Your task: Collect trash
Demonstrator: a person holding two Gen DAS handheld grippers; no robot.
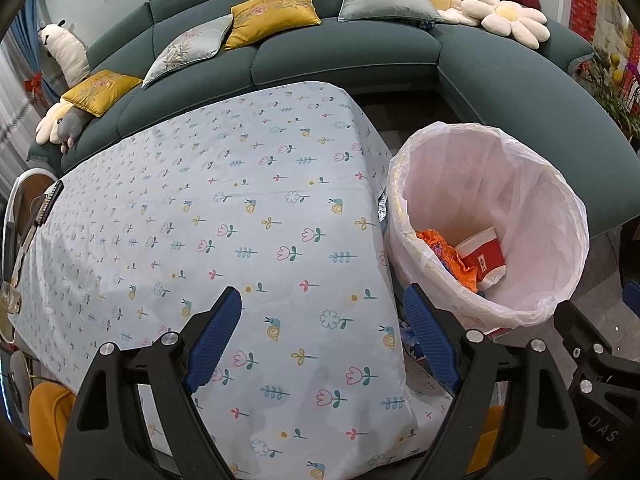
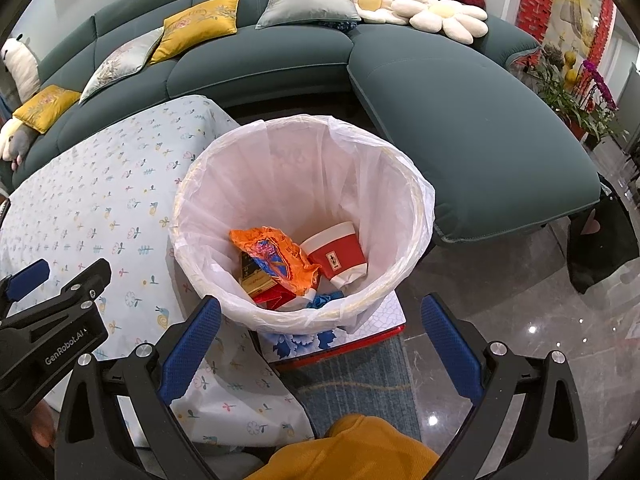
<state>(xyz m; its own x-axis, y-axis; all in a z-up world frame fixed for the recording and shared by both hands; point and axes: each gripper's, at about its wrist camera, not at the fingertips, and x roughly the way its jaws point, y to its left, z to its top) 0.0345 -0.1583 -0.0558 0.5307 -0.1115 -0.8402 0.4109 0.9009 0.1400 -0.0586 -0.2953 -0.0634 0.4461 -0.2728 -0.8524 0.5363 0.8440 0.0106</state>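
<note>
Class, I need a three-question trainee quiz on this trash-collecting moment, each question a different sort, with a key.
1. True or false: the left gripper holds a wrapper.
2. Which lies in the lined bin? A) banana peel B) red paper cup C) glass bottle
3. Fill in: the crumpled wrapper in the bin is mostly ____.

Key: 1 false, both it and the right gripper are open and empty; 2 B; 3 orange.

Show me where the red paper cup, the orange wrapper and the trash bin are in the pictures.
red paper cup (image 2: 338,256): right wrist view, on its red side wall.
orange wrapper (image 2: 276,256): right wrist view, on the crumpled middle.
trash bin (image 2: 304,160): right wrist view, on the bare white liner of the far inner wall.
</note>
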